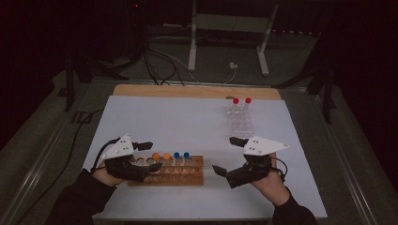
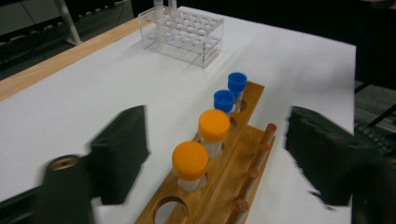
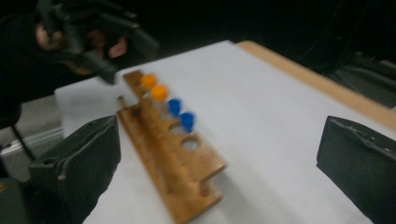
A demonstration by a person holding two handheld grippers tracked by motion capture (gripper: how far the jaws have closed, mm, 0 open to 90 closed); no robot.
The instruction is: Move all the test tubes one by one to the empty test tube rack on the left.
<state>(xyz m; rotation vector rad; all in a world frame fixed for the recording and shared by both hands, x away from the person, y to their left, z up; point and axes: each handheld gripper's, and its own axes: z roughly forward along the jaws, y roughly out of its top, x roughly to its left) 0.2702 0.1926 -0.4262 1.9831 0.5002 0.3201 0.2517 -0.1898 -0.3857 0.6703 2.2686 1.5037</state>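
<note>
Left hand-held gripper [image 1: 149, 155] sits at about 8 o'clock on the counter [image 1: 197, 126], jaws spread wide, holding nothing. It sits over the left end of the wooden rack [image 1: 183, 176]; in the high view one jaw is beyond the rack's far edge, the other over the rack's near side. In the left gripper view the jaws straddle the rack, with the two orange-capped tubes [image 2: 190, 161] between them, not touching either jaw.

Right hand-held gripper [image 1: 226, 156] at about 4 o'clock, jaws wide apart, empty, aimed leftward toward the rack's right end, apart from it. In the right gripper view only white counter surface and the rack end lie between the jaws; that view is blurred.

Wooden rack lies flat near the front edge, around 6 to 7 o'clock, long side parallel to the front edge. Tubes stand upright in a single row: two orange caps, then two blue-capped tubes [image 1: 181, 155] to the right. One empty hole shows left of the orange ones in the left gripper view, one empty hole right of the blue ones in the right gripper view.

Farther back, at about 1 o'clock, a clear plastic rack [image 1: 239, 121] stands well apart from the wooden one. Two red-capped tubes [image 1: 241, 101] sit upright in its far row; other slots look empty.

A bare wooden strip [image 1: 197, 91] of counter runs along the far edge.
</note>
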